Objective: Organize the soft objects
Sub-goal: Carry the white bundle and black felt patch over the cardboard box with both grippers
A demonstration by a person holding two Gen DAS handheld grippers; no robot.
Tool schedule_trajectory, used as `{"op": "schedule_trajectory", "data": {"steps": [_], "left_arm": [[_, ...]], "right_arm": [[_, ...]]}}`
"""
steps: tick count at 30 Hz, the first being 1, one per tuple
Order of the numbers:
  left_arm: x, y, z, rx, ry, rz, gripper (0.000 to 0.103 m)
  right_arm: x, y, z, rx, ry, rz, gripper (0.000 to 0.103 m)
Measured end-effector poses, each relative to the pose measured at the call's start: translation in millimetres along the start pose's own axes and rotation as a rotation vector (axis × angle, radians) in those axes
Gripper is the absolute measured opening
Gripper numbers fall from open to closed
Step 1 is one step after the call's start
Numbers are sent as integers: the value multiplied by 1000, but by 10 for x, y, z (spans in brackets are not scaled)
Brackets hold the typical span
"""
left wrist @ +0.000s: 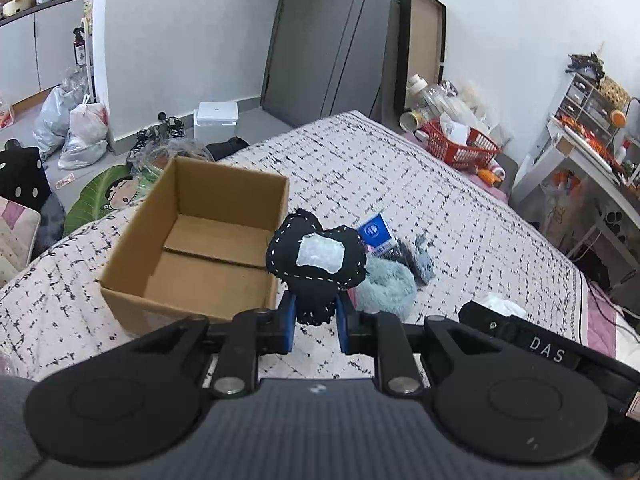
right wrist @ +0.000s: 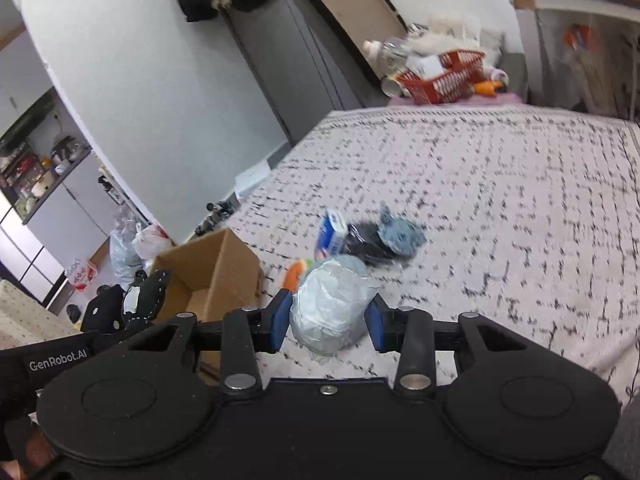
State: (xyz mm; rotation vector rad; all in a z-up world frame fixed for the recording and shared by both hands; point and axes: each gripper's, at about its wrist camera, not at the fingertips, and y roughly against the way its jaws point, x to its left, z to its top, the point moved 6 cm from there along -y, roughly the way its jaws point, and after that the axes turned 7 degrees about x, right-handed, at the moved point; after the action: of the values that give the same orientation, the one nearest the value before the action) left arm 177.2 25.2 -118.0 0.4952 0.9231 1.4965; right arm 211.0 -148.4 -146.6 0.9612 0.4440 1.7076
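Observation:
My left gripper (left wrist: 316, 320) is shut on a black plush toy (left wrist: 316, 256) with white stitching and a pale patch, held above the bed just right of an open cardboard box (left wrist: 192, 248). The same black plush toy (right wrist: 144, 296) shows at the left of the right wrist view, beside the cardboard box (right wrist: 212, 276). My right gripper (right wrist: 328, 320) is shut on a pale wrapped bundle (right wrist: 332, 308), lifted off the cover. A fluffy light-blue plush (left wrist: 384, 288), a blue and white packet (left wrist: 376, 232) and a grey-blue plush (right wrist: 400, 236) lie on the bed beyond.
The bed cover (left wrist: 460, 208) is pink-white with black dashes. A red basket (left wrist: 460, 144) and bottles sit at its far corner. Plastic bags (left wrist: 80, 132) and a white box (left wrist: 216, 118) are on the floor at left. A desk (left wrist: 592, 160) stands at right.

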Motion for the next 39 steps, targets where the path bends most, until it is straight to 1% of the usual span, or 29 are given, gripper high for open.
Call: {"op": "schedule_trajectory", "data": {"steps": [3, 8, 13, 15, 21, 27, 29, 33, 39], "left_arm": [[42, 63, 61, -17, -1, 14, 19], [87, 125, 163, -30, -2, 22, 19], [112, 170, 251, -43, -4, 23, 19], [138, 178, 277, -40, 7, 14, 19], [212, 225, 391, -53, 25, 5, 19], [379, 204, 462, -61, 38, 25, 19], [445, 163, 461, -56, 49, 35, 19], [587, 39, 421, -32, 65, 53, 20], [754, -119, 385, 11, 58, 71, 20]], "right_arm": [[73, 36, 54, -17, 28, -1, 39], [162, 79, 143, -27, 40, 12, 39], [328, 174, 290, -53, 69, 39, 39], [384, 151, 346, -29, 62, 54, 39], [613, 84, 466, -39, 117, 55, 39], [807, -20, 545, -45, 141, 61, 39], [833, -74, 541, -46, 136, 68, 39], [832, -199, 450, -41, 132, 110, 39], [838, -455, 322, 18, 103, 139, 39]]}}
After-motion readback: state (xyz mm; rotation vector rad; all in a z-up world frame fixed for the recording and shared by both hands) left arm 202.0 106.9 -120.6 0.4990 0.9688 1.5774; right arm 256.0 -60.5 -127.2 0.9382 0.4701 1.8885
